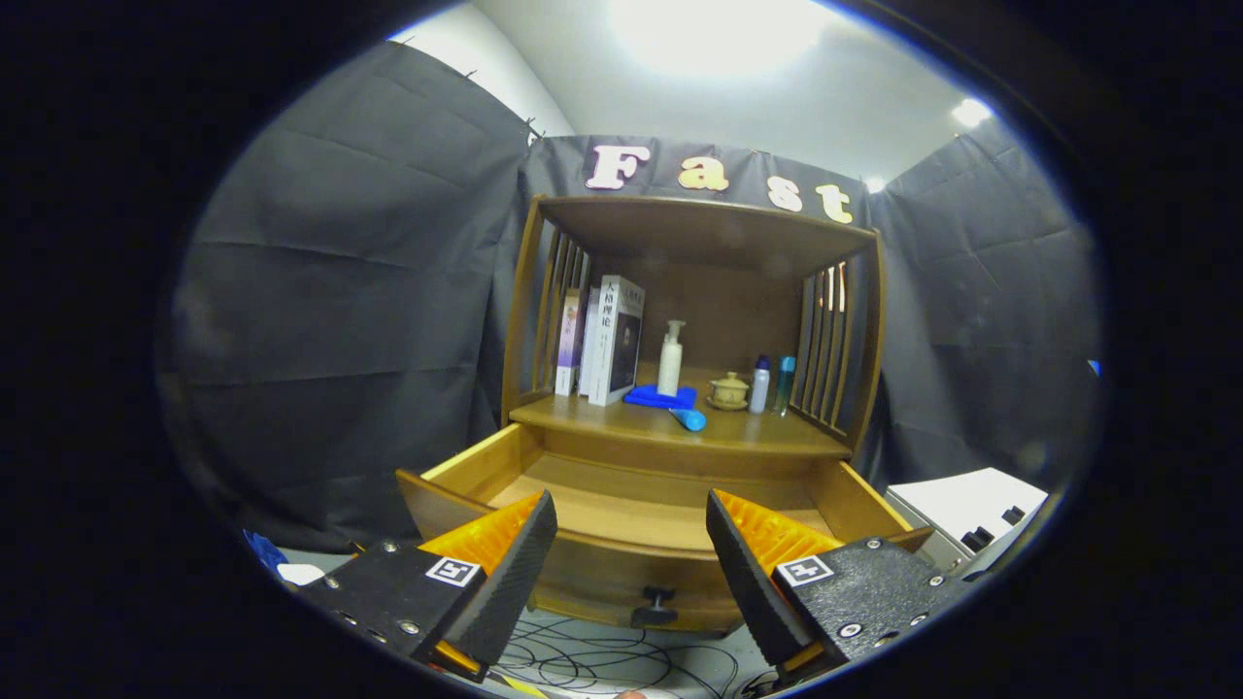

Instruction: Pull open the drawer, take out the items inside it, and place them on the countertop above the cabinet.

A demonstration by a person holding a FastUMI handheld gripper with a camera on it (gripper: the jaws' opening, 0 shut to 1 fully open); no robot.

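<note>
The wooden cabinet's drawer (466,464) stands pulled out toward me, its bare wooden floor showing, with a dark knob (655,608) on its front panel. On the countertop (777,439) above lie a folded blue cloth (660,396) and a blue cylinder (689,418) at its front edge. A white pump bottle (670,359), a small lidded cup (728,391) and two small bottles (770,384) also stand there. My gripper (631,519) is open in front of the drawer, fingers apart with nothing between them, a little back from the drawer front.
Books (607,340) stand upright at the countertop's left under the cabinet's upper shelf. Slatted side panels (830,340) close both ends. Black cables (621,665) coil on the floor below the drawer. A white box (971,510) sits to the right.
</note>
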